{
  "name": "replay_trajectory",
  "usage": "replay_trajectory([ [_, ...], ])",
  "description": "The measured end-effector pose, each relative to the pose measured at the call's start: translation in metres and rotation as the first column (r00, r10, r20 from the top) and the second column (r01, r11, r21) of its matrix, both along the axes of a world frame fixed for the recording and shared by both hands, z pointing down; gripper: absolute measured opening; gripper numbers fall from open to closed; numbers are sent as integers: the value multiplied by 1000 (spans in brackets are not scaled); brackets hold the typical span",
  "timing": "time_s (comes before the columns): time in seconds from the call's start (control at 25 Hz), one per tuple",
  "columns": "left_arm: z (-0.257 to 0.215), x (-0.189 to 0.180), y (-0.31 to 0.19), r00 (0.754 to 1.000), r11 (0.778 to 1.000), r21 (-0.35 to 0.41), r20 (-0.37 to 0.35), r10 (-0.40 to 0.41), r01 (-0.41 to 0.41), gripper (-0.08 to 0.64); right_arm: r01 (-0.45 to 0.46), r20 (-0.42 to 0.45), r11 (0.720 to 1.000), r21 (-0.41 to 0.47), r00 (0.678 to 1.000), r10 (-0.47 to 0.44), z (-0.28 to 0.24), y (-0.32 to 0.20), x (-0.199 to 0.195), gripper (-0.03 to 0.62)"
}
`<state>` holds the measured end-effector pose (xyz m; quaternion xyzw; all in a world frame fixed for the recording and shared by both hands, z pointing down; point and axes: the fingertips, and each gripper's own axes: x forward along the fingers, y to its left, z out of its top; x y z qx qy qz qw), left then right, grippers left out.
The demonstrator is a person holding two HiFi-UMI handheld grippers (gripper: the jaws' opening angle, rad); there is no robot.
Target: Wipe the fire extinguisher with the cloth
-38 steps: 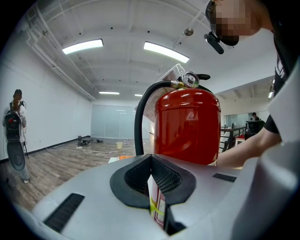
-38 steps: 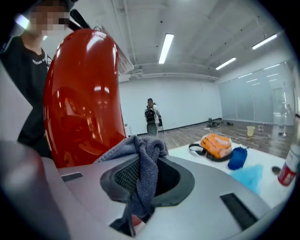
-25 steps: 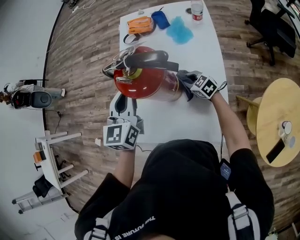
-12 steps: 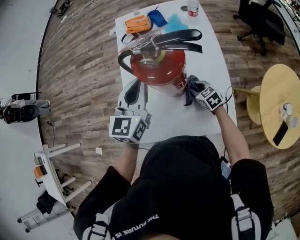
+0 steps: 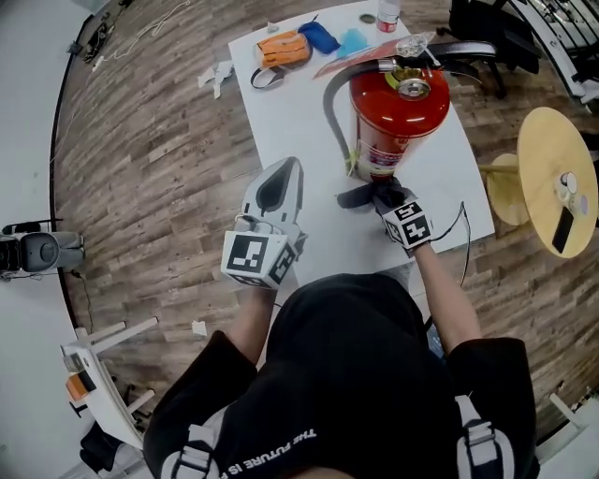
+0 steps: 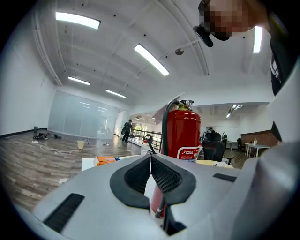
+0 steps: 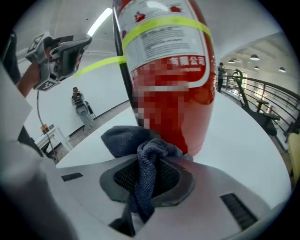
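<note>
The red fire extinguisher [image 5: 395, 117] stands upright on the white table [image 5: 299, 103], with its black hose down its left side. It fills the right gripper view [image 7: 164, 70] and shows ahead in the left gripper view [image 6: 181, 136]. My right gripper [image 5: 386, 195] is shut on a dark blue-grey cloth [image 5: 363, 195] at the extinguisher's base; the cloth [image 7: 140, 150] bunches between the jaws and touches the cylinder's bottom. My left gripper [image 5: 284, 168] hovers to the left of the extinguisher, apart from it, jaws shut with nothing in them [image 6: 151, 157].
At the table's far end lie an orange item [image 5: 281, 47], a blue item [image 5: 320, 36], a light blue cloth [image 5: 352, 42] and a bottle [image 5: 389, 13]. A round wooden side table [image 5: 558, 178] stands at the right, an office chair [image 5: 487, 28] beyond.
The extinguisher went from lying tilted in front of me to standing upright on the table. My left gripper came off it and my right gripper dropped with the cloth to its base.
</note>
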<state>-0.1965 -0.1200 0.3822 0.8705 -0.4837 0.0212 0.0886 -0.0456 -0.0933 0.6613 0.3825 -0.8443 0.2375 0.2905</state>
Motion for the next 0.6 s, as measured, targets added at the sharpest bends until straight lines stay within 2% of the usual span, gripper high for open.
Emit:
replay_trajectory([
  [0.12, 4, -41, 9, 1000, 1000, -5, -4, -6, 6, 23, -148, 33, 988, 32, 989, 147, -1, -4, -25, 71],
  [0.24, 7, -73, 18, 1000, 1000, -14, 4, -6, 6, 23, -186, 102, 977, 103, 979, 175, -25, -13, -62, 71],
  [0.32, 4, -88, 22, 1000, 1000, -10, 8, 1, -1, 23, -258, 165, 951, 169, 959, 231, -54, -30, -81, 71],
  [0.44, -4, -101, 26, 1000, 1000, 11, 2, 11, -11, 23, -402, 270, 900, 171, 897, 349, -82, -46, -88, 71],
  [0.52, -7, -107, 28, 1000, 1000, 25, -4, 14, -14, 23, -432, 303, 870, 237, 884, 356, -105, -40, -86, 71],
  [0.6, -8, -111, 28, 1000, 999, 29, -4, 18, -18, 23, -437, 306, 845, 309, 887, 347, -132, -35, -83, 70],
])
